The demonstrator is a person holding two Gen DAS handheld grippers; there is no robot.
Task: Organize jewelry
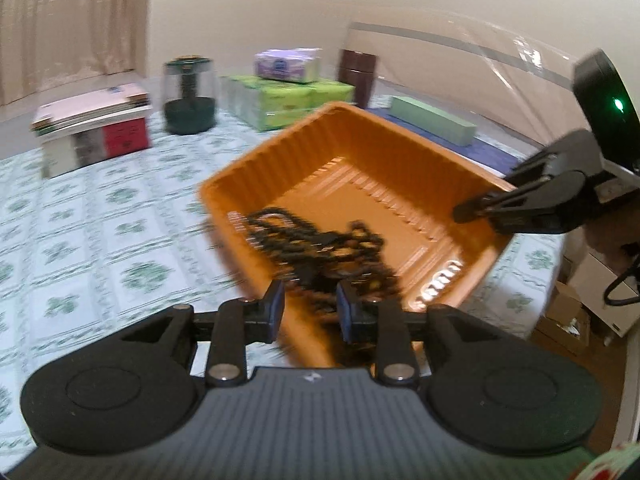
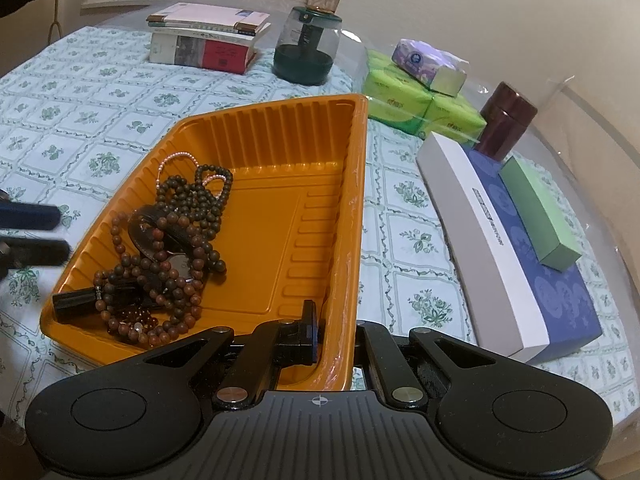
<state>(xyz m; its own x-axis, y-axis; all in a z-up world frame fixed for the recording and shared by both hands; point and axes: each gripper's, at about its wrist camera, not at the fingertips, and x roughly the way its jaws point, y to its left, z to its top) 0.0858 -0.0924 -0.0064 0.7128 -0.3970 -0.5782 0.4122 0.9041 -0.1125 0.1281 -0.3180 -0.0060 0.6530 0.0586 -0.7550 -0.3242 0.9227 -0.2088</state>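
Observation:
An orange plastic tray [image 2: 320,176] rests on the flowered tablecloth and holds a pile of brown bead strings [image 2: 180,240] with a thin pink bead strand [image 2: 176,158] and a black tassel. My right gripper [image 2: 334,328] is shut on the tray's near right wall, one finger inside and one outside. In the left wrist view the tray [image 1: 360,152] is blurred and the beads [image 1: 320,248] lie in its near corner. My left gripper [image 1: 310,308] hangs just above the beads, jaws part open with nothing clearly between them. The right gripper [image 1: 480,210] shows pinching the far rim.
On the table behind the tray stand a stack of books [image 2: 208,40], a dark green glass-domed jar [image 2: 306,46], green and purple tissue packs [image 2: 420,92], a dark red canister [image 2: 506,120], and a white, a blue and a green box [image 2: 536,216].

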